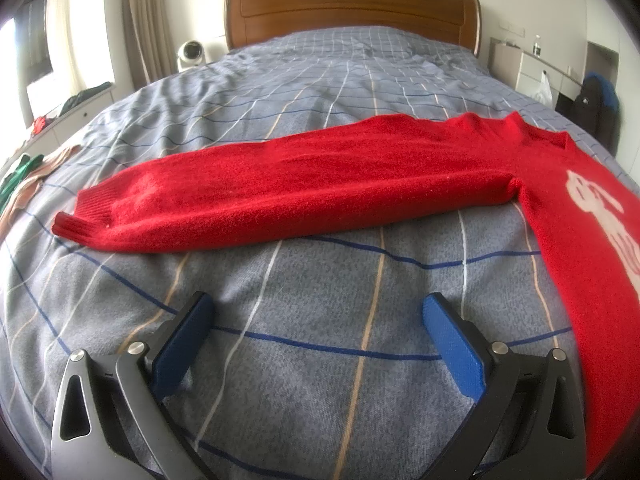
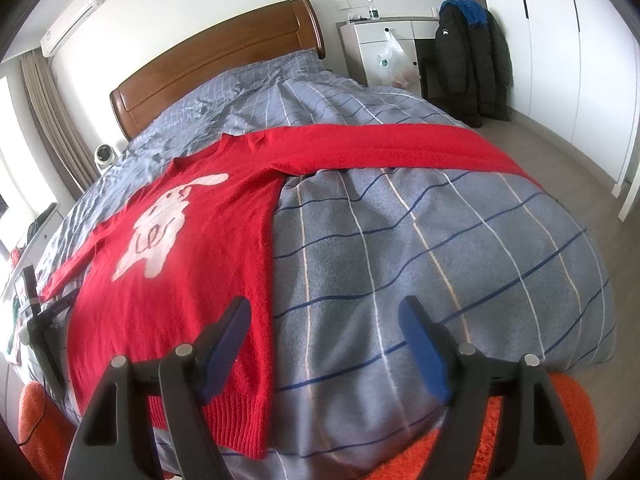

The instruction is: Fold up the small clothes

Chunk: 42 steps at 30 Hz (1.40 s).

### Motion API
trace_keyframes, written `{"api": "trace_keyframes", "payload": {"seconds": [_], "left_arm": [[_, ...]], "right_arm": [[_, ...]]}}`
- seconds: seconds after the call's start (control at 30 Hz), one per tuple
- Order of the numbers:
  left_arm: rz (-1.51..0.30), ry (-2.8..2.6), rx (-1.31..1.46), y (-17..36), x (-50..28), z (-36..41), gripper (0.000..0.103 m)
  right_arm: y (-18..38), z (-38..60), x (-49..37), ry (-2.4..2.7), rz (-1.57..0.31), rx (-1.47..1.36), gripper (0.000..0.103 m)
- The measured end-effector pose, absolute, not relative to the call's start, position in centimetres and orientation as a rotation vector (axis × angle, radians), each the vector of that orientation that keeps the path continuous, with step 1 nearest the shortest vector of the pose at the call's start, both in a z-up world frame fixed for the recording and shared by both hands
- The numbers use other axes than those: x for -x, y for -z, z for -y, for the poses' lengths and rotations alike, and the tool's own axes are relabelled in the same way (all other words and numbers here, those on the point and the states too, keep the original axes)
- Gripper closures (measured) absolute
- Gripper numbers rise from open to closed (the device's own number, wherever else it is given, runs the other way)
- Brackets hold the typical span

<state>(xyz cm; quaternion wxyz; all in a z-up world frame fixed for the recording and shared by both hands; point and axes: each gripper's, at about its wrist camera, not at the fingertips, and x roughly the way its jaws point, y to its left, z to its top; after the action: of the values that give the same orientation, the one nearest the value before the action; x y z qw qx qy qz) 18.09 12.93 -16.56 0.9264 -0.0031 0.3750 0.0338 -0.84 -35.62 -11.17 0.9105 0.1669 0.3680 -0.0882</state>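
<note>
Hovering both tongs, left tongs (image 1: 316, 312) and right tongs (image 2: 324, 316), spread and empty, I am seeing the red sweater (image 2: 176, 280) lying flat across the checked bed (image 2: 440, 260), wooden headboard (image 1: 352, 8) behind.

honestly no readable text anywhere here. the red sweater (image 2: 168, 280) just has a pale animal picture on the front, no letters, and the white bag's (image 2: 390, 60) dark round logo is too small to read.

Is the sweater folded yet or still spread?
Spread. The sweater lies flat, front up, on the bed, with one sleeve stretched straight out sideways and the other sleeve likewise. No fold is visible.
</note>
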Motion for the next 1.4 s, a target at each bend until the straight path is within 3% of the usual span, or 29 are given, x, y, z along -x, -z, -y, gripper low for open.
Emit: {"api": "trace_keyframes", "payload": {"seconds": [0.9, 1.1, 1.4], "left_arm": [[-0.769, -0.069, 0.006, 16.5, -18.1, -13.0, 0.0], [-0.769, -0.069, 0.007, 16.5, -18.1, -13.0, 0.0], [-0.77, -0.069, 0.006, 16.5, -18.1, -13.0, 0.0]], "right_arm": [[11.0, 36.4, 1.2, 0.175, -0.743, -0.382, 0.027], [10.2, 41.6, 2.0, 0.18, -0.653, -0.635, 0.027], [14.4, 57.0, 2.0, 0.287, -0.459, -1.324, 0.03]]}}
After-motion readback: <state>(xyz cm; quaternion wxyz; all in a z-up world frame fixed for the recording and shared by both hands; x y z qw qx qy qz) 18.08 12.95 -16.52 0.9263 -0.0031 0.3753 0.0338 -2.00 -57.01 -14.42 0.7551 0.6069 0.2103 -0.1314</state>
